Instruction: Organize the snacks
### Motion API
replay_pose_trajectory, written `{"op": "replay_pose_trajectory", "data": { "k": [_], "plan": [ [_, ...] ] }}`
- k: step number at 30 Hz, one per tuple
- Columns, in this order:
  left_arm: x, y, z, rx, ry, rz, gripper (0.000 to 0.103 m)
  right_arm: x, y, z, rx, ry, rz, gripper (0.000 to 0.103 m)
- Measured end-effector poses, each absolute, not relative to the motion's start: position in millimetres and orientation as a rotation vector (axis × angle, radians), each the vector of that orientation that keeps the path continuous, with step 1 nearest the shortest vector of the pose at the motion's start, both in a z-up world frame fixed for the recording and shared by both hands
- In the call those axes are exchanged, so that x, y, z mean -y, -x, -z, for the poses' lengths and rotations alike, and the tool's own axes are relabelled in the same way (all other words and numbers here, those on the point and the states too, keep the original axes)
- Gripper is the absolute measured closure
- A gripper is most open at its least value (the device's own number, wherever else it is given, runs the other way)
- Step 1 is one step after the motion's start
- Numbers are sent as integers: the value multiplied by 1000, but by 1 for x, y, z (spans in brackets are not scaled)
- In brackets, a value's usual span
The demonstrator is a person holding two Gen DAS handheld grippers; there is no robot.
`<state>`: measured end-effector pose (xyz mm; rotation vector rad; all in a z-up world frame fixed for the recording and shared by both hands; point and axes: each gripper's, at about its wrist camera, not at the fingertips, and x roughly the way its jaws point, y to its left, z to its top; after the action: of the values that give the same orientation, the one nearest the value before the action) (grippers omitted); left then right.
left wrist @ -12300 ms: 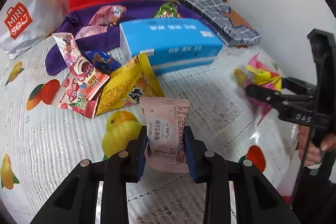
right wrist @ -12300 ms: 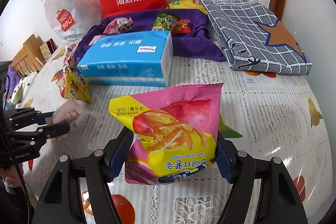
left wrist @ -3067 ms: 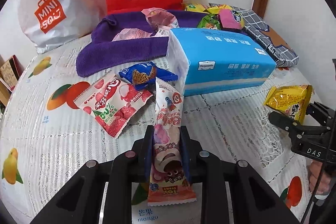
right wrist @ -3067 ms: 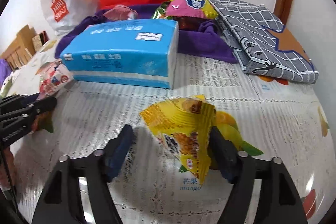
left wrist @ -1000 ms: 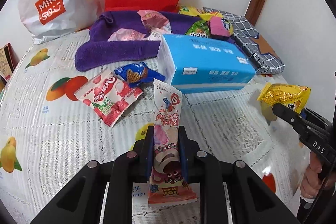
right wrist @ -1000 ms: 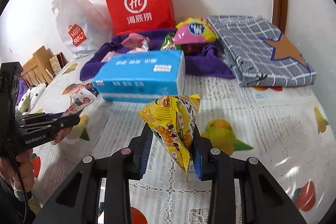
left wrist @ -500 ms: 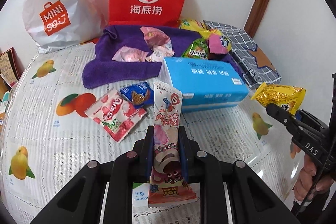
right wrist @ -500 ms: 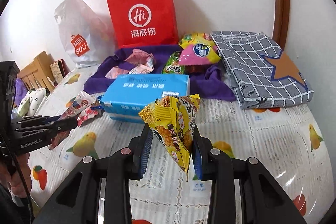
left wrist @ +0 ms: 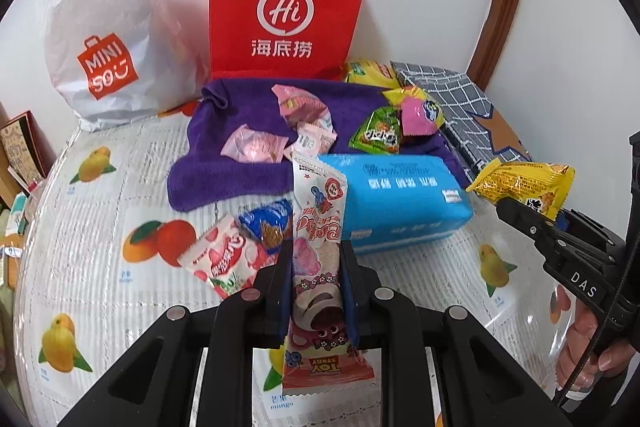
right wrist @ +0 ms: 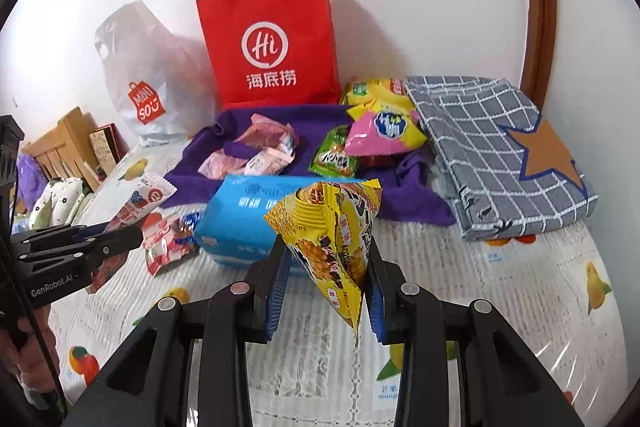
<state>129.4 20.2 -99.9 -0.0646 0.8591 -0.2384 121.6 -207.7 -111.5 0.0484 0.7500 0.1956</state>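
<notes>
Sorting looks about half done, judging by what lies where. On the purple towel (left wrist: 256, 163) behind the blue tissue pack (left wrist: 400, 199), the pink packets (left wrist: 280, 131) sit in a heap on the left side, and a green packet (left wrist: 378, 135) with a pink-and-yellow bag (right wrist: 384, 131) sits on the right, another yellow bag (right wrist: 372, 89) just behind them. This reads as two groups, pinkish ones left and bright savoury ones right, though that is only a guess.

Each pair of tongs is clamped on a snack and held above the table (left wrist: 100, 267). The left tongs (left wrist: 316, 283) grip a long pink Toy Story wrapper (left wrist: 318, 227) across its middle; it stands upright, flat and slightly crinkled, with serrated ends, its lower end hanging below the pads. The right tongs (right wrist: 326, 287) pinch a yellow bag (right wrist: 336, 239) that is puffed, glossy and folded to a point at the bottom, its printed face creased by the squeeze.

Left on the table, in front of the towel and just beside the tissue pack, are a strawberry packet (left wrist: 224, 259) and a small blue packet (left wrist: 268, 223), touching each other. So four snacks remain to place: the two held and these two.
</notes>
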Motion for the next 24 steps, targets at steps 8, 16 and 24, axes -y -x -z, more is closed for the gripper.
{"op": "replay_pose_trajectory", "data": {
  "k": [8,16,24],
  "plan": [
    [-18,-143,79,-836,59,246,83,212,-139,94,-733,-57,-162,68],
    [-21,-151,66,-811,60,236,83,212,-152,82,-716,-73,-161,68],
    [-23,-162,59,-816,71,237,83,209,-161,69,-693,-64,-161,68]
  ]
}}
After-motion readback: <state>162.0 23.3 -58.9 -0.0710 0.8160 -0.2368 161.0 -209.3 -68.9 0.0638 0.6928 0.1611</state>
